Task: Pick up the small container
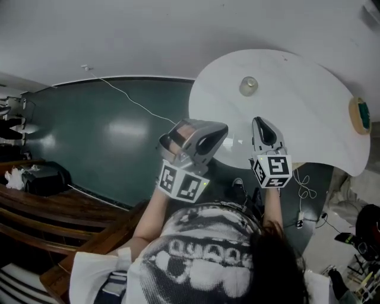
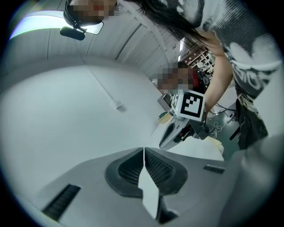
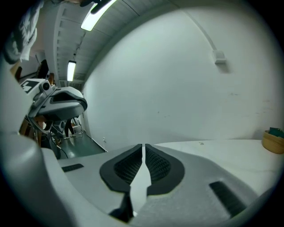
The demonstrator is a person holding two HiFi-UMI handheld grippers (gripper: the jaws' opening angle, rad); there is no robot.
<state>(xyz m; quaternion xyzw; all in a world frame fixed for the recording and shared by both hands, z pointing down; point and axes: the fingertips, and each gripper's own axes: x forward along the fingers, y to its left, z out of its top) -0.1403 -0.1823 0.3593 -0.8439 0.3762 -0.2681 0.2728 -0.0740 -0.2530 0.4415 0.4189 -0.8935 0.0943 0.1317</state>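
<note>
Left hand-held gripper (image 2: 143, 155) and right hand-held gripper (image 3: 143, 150) both closed, empty; small container (image 1: 249, 86) upper centre on white worktop (image 1: 309, 107).

Background stuff: a big white rounded table (image 1: 309, 119) takes up the upper right of the head view. A tan round thing with a green middle (image 1: 360, 114), maybe a tape roll, sits at its far right edge. A dark green floor (image 1: 89, 142) fills the left-middle, with a thin white cable (image 1: 133, 100) snaking across it. Lower left has dark wooden steps (image 1: 53, 214) with a black bag (image 1: 44, 177) just above them in frame. Loose white cords (image 1: 304, 190) lie lower right. The right gripper view catches two lit strip lights (image 3: 95, 13) at upper left.
</note>
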